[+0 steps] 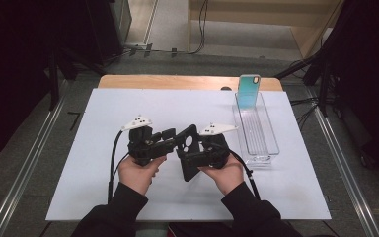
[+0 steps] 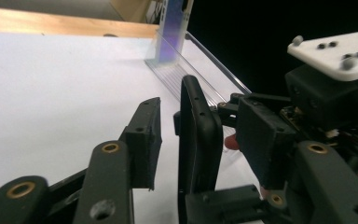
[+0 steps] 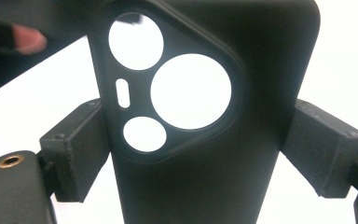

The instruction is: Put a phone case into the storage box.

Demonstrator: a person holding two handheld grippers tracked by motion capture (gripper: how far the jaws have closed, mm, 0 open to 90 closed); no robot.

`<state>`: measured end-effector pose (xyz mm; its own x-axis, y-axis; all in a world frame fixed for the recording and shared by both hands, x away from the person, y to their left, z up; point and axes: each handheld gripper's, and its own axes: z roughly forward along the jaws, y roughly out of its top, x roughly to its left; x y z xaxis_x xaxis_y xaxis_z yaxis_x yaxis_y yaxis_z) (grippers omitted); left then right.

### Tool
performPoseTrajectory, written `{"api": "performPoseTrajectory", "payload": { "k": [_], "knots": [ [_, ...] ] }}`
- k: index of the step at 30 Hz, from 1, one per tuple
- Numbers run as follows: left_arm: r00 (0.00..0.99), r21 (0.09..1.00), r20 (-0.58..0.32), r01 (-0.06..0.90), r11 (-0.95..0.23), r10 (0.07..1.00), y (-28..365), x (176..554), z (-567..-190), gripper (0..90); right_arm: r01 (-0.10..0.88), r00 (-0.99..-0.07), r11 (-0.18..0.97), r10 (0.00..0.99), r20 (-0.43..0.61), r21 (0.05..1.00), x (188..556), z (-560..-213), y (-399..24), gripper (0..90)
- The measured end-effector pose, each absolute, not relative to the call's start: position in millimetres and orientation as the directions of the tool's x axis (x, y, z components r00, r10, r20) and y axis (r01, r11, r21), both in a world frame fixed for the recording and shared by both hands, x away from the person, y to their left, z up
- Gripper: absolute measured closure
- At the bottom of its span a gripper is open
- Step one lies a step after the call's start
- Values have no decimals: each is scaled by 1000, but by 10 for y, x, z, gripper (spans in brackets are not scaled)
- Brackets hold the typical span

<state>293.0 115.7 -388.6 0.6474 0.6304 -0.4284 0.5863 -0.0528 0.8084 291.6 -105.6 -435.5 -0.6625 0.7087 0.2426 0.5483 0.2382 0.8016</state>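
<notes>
Right jaws: I had the right gripper (image 3: 196, 154) clamped across the sides of the black phone case (image 3: 205, 112).
Left jaws: my left gripper (image 2: 200, 140) stood apart, straddling the case's edge, one pad (image 2: 144, 140) clear of it.
Case position: held above the desk (image 1: 79, 163), toward its near edge, around mid-width.
Tray: the clear tray (image 1: 272, 143) lay along the right edge.
Teal case: a teal phone case (image 1: 248, 91) stood upright at the tray's far end.

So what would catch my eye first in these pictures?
The black phone case with round camera cutouts, clamped across its sides by the right gripper mid-table. The left gripper stands open beside its edge. Far right, a teal phone case stands in a clear plastic tray.
</notes>
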Motion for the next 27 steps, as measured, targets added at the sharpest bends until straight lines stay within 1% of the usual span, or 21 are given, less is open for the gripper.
{"api": "performPoseTrajectory", "payload": {
  "k": [5,11,12,14,16,19,21,24,27],
  "knots": [
    [629,782,-462,621,-47,625,1261,2980,-3885,449,563,-646,217,717,261,798,2965,-4356,-1157,115],
    [640,747,-490,659,-94,592,1359,3058,-3949,388,567,-658,211,698,283,797,3026,-4325,-1282,115],
    [650,743,-494,660,-108,577,1373,3072,-3965,385,567,-666,211,687,292,796,3034,-4312,-1299,116],
    [676,730,-507,666,-150,534,1393,3102,-4007,350,559,-684,221,668,294,800,3049,-4281,-1329,115],
    [702,713,-518,670,-208,488,1396,3120,-4059,347,548,-708,238,642,294,802,3062,-4249,-1356,115],
    [759,694,-474,634,-341,446,1371,3108,-4144,341,532,-739,265,608,289,804,3075,-4204,-1397,115],
    [790,693,-434,600,-399,433,1363,3078,-4205,341,520,-760,289,585,282,804,3080,-4175,-1420,115],
    [815,697,-388,565,-442,430,1381,3049,-4273,341,501,-786,311,554,274,808,3080,-4136,-1452,115],
    [818,701,-388,561,-441,424,1423,3029,-4302,341,489,-802,327,533,269,809,3078,-4095,-1486,115]
  ]
}}
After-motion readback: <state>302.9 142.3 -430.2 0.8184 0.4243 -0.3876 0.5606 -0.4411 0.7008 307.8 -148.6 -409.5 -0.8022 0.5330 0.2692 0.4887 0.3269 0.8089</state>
